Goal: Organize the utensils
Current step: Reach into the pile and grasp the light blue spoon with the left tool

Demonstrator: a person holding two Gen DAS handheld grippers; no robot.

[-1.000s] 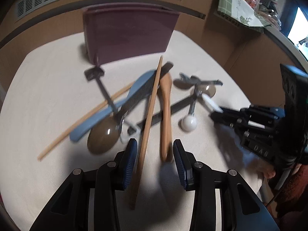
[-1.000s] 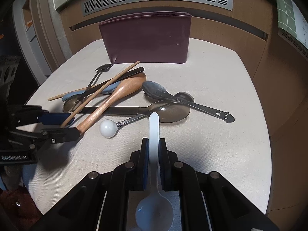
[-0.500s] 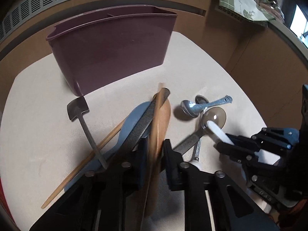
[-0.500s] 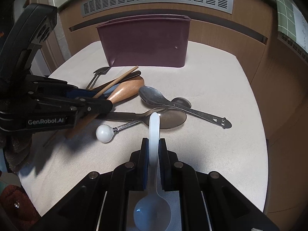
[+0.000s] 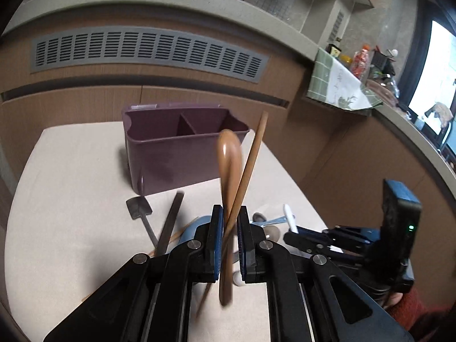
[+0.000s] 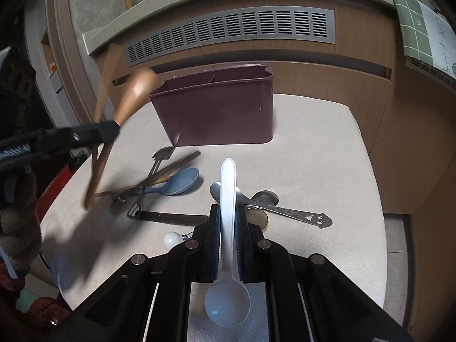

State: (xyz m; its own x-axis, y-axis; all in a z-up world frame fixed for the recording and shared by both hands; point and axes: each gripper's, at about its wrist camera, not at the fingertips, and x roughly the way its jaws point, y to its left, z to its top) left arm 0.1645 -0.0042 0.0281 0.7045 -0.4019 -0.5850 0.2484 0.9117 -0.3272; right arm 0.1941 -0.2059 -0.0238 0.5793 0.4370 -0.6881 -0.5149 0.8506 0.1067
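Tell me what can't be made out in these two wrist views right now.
- Left wrist view: the wooden spoon and chopstick are motion-blurred; their lower ends pass behind the left tool.
- Left wrist view: the white spoon shows only its handle tip; the right tool hides its bowl.
- Right wrist view: the purple caddy has its compartment floors hidden by its front wall.
- Right wrist view: the ball-ended utensil disappears behind the right tool.

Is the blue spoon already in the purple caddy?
No, the blue spoon lies on the table in front of the purple caddy.
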